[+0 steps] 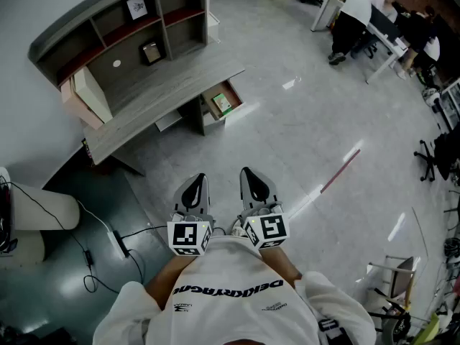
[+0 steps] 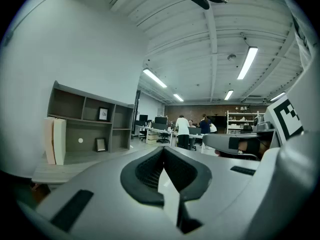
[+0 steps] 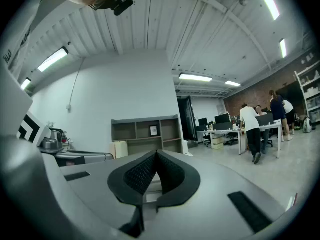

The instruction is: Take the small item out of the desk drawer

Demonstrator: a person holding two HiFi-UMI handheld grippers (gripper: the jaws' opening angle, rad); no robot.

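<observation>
Lying in the drawer point(image 1: 234, 94), item point(image 1: 223, 105) sits beyond fingers point(image 1: 194, 192).

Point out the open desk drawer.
In the head view, the open drawer sits upper centre, jutting from under the right end of the desk, with a green item inside.

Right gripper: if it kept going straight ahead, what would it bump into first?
Probably the grey wooden desk with shelves. The shut right gripper points towards it, with nothing showing between, though it's far off.
</observation>
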